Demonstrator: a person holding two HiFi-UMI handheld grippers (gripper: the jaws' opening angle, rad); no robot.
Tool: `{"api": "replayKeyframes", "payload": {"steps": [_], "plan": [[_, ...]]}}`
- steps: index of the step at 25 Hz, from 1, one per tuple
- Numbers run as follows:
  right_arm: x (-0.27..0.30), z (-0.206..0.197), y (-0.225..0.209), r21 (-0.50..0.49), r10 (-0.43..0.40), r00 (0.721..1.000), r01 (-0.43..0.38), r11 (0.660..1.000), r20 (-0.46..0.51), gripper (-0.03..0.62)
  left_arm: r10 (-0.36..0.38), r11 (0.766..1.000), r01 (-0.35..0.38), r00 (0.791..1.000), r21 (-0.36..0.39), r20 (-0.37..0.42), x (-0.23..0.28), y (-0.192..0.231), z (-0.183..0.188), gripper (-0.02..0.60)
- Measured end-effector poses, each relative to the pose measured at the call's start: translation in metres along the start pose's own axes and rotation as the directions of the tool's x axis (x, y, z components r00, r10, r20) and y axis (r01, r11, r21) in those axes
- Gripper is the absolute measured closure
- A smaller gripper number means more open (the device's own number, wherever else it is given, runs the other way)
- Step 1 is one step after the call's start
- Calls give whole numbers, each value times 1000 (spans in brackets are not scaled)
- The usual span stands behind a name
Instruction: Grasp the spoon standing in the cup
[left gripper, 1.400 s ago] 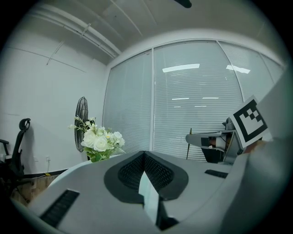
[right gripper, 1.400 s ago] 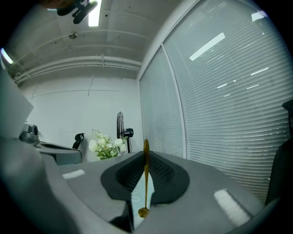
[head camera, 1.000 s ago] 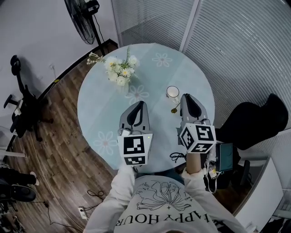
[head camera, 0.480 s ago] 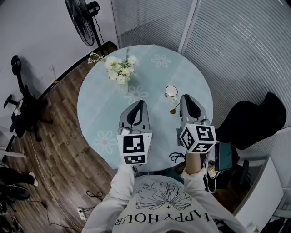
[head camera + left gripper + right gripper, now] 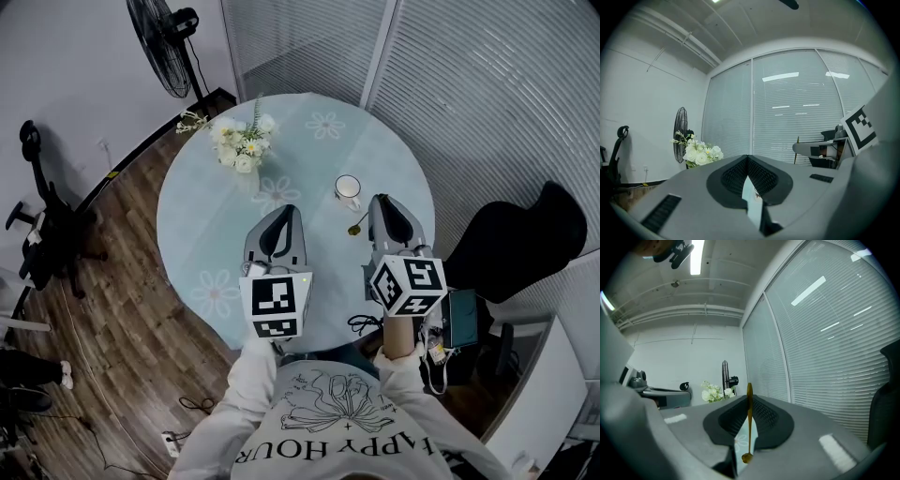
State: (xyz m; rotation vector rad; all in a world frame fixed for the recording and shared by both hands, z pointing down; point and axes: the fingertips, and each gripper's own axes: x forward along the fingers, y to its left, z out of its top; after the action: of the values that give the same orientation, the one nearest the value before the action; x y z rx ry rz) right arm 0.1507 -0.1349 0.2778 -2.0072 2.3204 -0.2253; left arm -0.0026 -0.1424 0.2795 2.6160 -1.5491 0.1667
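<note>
A slim golden spoon (image 5: 749, 427) is pinched upright between the jaws of my right gripper (image 5: 749, 397), bowl end nearest the camera. In the head view the spoon (image 5: 359, 225) sticks out at the left side of the right gripper (image 5: 376, 210), a short way in front of the white cup (image 5: 348, 190), apart from it. The cup stands on the round pale-blue table (image 5: 206, 216). My left gripper (image 5: 287, 214) hovers over the table's middle, its jaws together with nothing between them, as the left gripper view (image 5: 748, 161) also shows.
A vase of white flowers (image 5: 242, 148) stands at the table's far left. A standing fan (image 5: 161, 42) and an office chair (image 5: 42, 220) are on the wooden floor to the left. A black chair (image 5: 525, 244) sits at the right, glass walls with blinds behind.
Both grippers stay where they were, and the spoon remains in the right one. Only the head view has shifted a little.
</note>
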Motion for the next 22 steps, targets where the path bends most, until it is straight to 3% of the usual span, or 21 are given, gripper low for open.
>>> {"api": "replayKeyframes", "payload": {"steps": [22], "plan": [[-10, -3, 2, 17, -11, 1000, 11, 1000, 2, 557, -23, 1000, 23, 1000, 14, 7, -3, -8, 1, 575]]}}
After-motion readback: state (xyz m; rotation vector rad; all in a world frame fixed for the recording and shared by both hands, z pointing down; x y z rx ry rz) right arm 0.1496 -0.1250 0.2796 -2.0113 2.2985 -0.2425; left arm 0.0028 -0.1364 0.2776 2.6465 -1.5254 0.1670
